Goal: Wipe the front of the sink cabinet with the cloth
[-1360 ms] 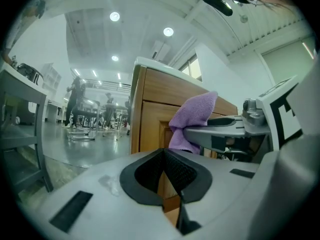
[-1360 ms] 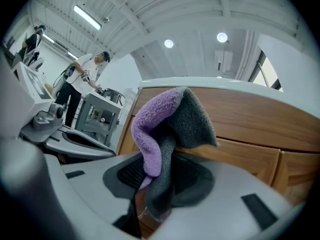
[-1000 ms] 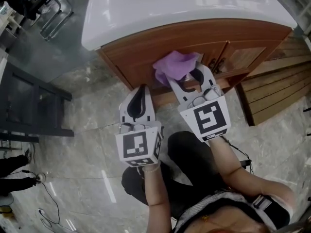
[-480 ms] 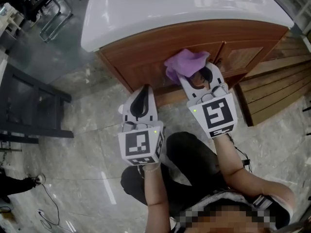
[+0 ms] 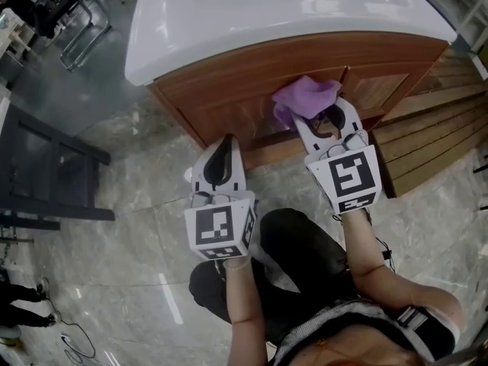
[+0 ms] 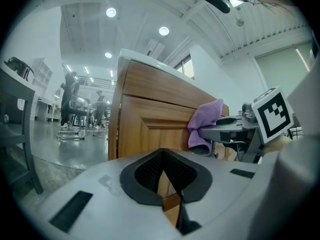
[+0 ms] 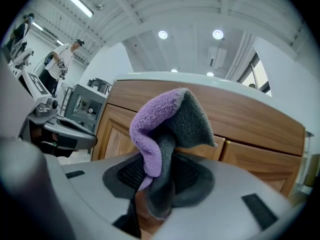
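Dark metal frame [image 5: 53, 170] on the floor [image 5: 145, 204] far left, well clear of us. Our left tool [image 5: 221, 145] has its jaws together, nothing in them, short of the sink cabinet [image 5: 221, 90]. Our right tool [image 5: 320, 114] is clamped on the purple cloth [image 5: 305, 96], which sits against the cabinet front by the door seam. Wooden slats [image 5: 427, 139] crowd the right side.
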A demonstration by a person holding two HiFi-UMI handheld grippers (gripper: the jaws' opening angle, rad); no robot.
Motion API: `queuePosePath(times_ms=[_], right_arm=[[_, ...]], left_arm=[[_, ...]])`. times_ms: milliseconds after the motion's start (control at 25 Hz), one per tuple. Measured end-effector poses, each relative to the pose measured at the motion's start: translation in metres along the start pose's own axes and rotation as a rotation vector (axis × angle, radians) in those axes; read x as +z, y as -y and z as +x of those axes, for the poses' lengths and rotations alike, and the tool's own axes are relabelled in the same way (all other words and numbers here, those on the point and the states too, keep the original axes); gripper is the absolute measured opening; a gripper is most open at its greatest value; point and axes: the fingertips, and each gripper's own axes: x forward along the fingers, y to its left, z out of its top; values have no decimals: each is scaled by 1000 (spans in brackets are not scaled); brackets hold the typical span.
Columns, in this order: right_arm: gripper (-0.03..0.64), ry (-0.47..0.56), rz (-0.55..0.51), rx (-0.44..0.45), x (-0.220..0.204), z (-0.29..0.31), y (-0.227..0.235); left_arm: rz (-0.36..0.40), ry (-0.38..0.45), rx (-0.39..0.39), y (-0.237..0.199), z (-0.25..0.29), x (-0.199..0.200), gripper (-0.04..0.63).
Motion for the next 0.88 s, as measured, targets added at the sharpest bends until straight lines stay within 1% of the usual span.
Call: queuePosePath(times_ms=[280,520,880], right_arm=[[179,-18,-2,-39,-7,-6,17],[179,-32,-12,-53,-10,-11,25],[183,-30,3,-89,-13,-18,41]], left_arm=[[0,1,-17,5,5,-1,6],[-5,-1,-18,5,5,-1,6],[-2,0,-17,6,4,-1,6]])
